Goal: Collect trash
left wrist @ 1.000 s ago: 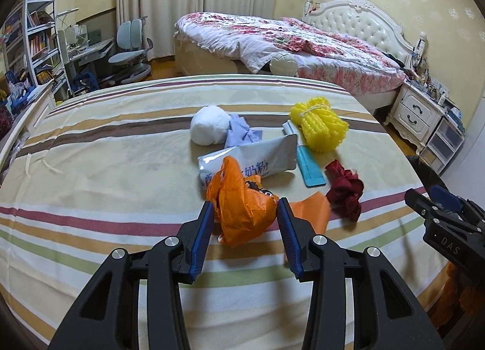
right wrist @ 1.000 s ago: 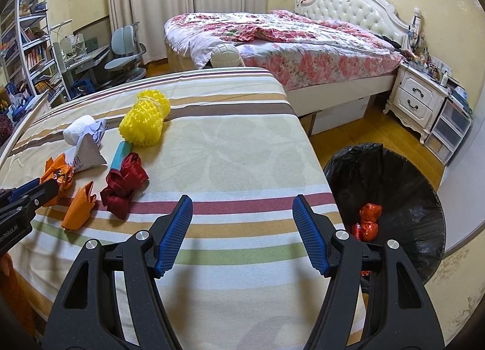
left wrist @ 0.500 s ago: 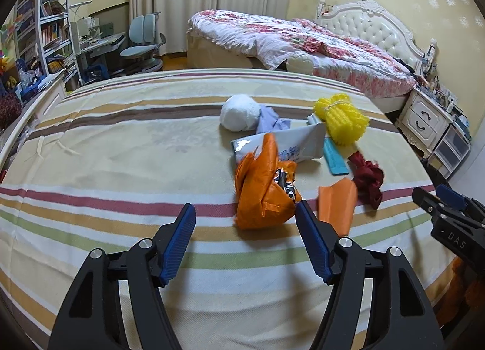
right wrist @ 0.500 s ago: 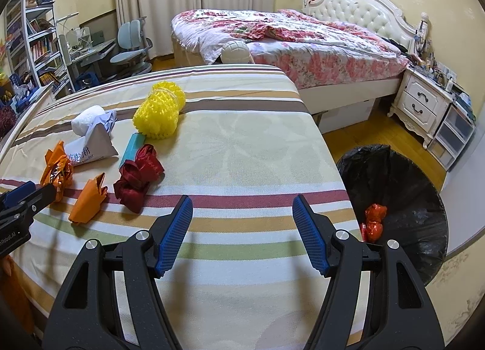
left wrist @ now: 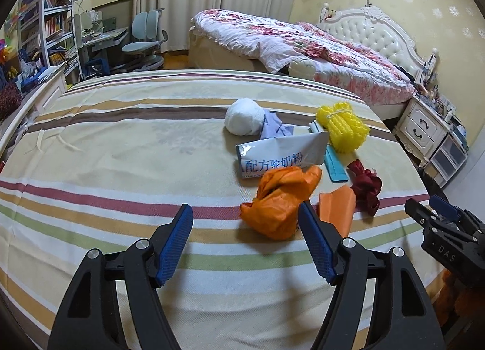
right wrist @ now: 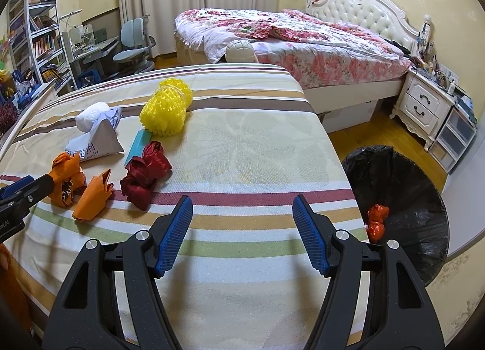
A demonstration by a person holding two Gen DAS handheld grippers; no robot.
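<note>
Left gripper (left wrist: 245, 228) jaws just opened wide — nothing held; orange crumpled bag (left wrist: 280, 201) lies lower centre-right, touching the right finger, it seems. Light, soft, crinkly — pinch its bunched upper folds. Right gripper (right wrist: 242, 219) gapes, empty.

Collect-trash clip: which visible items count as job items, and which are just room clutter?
Job items:
orange bag
orange paper
dark red wrapper
silver pouch
yellow foam net
teal strip
white wad
black-lined bin

Just lying about:
floral bed
desk chair
bookshelf
nightstand
</note>
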